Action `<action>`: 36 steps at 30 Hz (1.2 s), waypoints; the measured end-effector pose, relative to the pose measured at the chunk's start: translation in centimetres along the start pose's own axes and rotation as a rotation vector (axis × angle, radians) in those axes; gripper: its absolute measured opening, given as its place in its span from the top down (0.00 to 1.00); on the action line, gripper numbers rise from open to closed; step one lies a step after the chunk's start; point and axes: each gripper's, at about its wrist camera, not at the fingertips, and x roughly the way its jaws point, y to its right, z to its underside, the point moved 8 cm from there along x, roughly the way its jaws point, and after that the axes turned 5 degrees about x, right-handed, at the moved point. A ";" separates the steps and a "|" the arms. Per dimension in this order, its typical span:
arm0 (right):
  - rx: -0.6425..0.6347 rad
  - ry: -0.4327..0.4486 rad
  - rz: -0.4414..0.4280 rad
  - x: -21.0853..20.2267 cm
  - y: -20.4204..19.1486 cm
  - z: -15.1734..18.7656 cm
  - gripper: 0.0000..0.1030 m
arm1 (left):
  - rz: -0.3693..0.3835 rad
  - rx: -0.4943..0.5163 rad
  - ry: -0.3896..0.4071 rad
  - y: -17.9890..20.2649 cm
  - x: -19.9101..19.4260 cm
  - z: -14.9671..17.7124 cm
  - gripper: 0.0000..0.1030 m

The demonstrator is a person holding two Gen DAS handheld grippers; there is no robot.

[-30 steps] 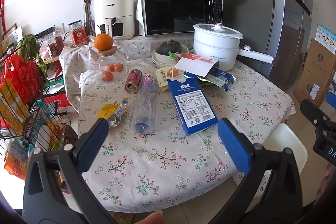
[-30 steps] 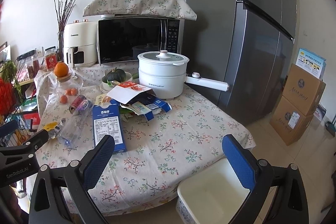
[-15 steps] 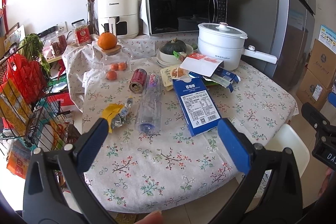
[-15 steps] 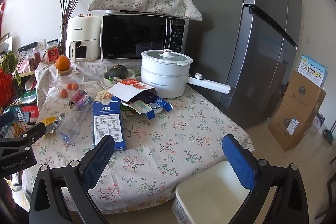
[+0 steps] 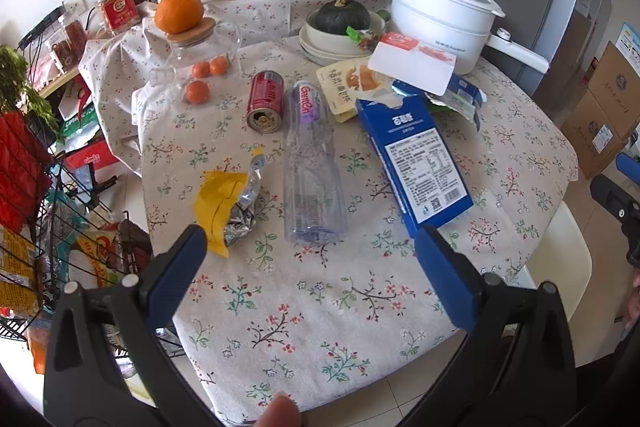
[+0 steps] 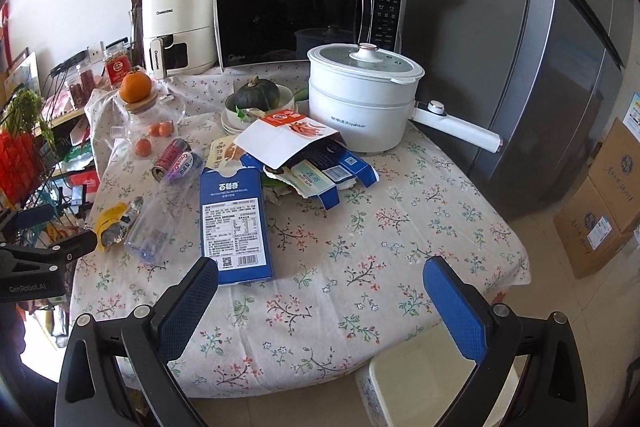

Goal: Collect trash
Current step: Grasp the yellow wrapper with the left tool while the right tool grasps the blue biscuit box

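Trash litters floral-clothed desk (image 5: 320, 307): clear bottle (image 5: 312, 167), red can (image 5: 266, 101), blue carton (image 5: 416, 155), yellow wrapper (image 5: 224, 203). Left gripper (image 5: 312, 267) and right gripper (image 6: 320, 291) hover above near edge, both released, empty.

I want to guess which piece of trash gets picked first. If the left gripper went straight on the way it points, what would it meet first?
Probably the clear plastic bottle, lying centred between the open left gripper's fingers; depth is uncertain.

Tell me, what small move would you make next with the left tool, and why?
Probably ease the left tool forward and down over the clear plastic bottle. It hangs open and empty, lined up with the bottle lying on the table, the nearest piece of trash.
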 end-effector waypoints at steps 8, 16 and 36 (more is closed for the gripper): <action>-0.049 -0.211 -0.045 6.1 -1.1 3.6 0.00 | 0.071 -0.187 -0.173 -4.8 6.7 0.6 0.02; -0.021 -0.284 -0.046 10.8 -1.9 3.4 0.00 | 0.026 -0.243 -0.251 -7.8 11.8 1.2 0.10; 0.011 -0.411 -0.142 20.2 -8.4 5.6 0.00 | 0.072 -0.276 -0.256 -8.6 11.5 2.3 0.74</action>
